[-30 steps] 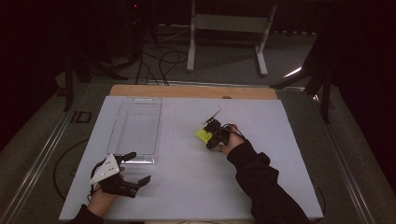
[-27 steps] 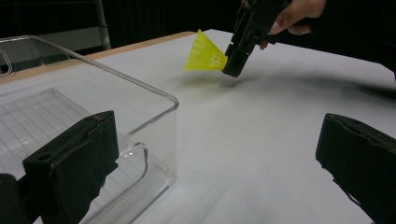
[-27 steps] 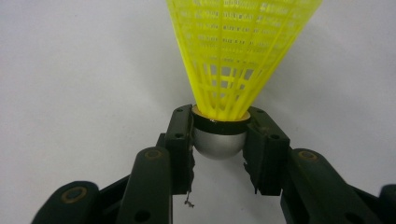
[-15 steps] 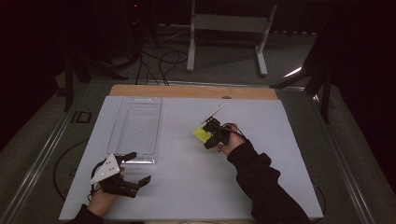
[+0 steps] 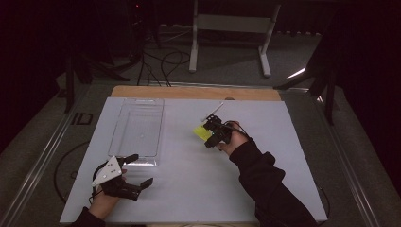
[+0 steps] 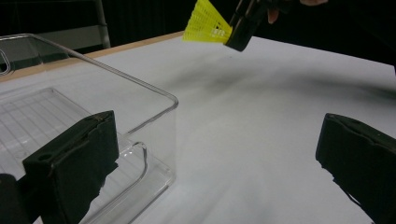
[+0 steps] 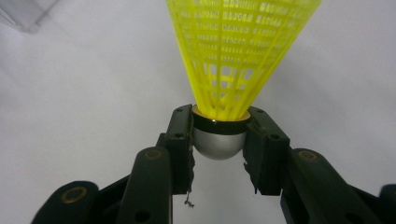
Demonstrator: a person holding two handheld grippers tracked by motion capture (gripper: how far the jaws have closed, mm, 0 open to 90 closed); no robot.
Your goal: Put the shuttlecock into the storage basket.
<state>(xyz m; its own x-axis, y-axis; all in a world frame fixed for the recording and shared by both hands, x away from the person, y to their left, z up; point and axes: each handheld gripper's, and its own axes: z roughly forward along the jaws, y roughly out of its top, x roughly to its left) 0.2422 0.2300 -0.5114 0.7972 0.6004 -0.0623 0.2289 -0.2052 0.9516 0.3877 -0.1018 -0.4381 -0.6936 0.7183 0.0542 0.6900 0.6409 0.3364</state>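
Two grippers are at work over a white table [image 5: 189, 189], one in each of the person's hands. The right gripper [image 7: 218, 140] is clamped on a yellow shuttlecock [image 7: 236, 51]: its two black jaws press on either side of the rounded silver-grey base, just below a thin dark band, and the yellow mesh skirt flares away from the jaws. In the high view this gripper [image 5: 213, 134] sits right of the table's centre, toward the far half, with the shuttlecock [image 5: 202, 132] sticking out to its left. Whether the shuttlecock touches the table there cannot be told. The person's dark sleeve [image 5: 265, 184] runs from the near right edge up to that hand.

The left gripper [image 5: 137, 172] is at the near left of the table with its jaws wide apart and nothing between them; a grey three-cornered plate sits on top of it. Just beyond it lies a clear plastic tray [image 5: 118, 142], long and shallow, reaching toward the far left. In the left gripper view the tray's rounded corner [image 6: 173, 100] stands just beside the left jaw, and the shuttlecock [image 6: 205, 23] shows far off, held in the other gripper.

No brand, label or writing can be read on any of these things.
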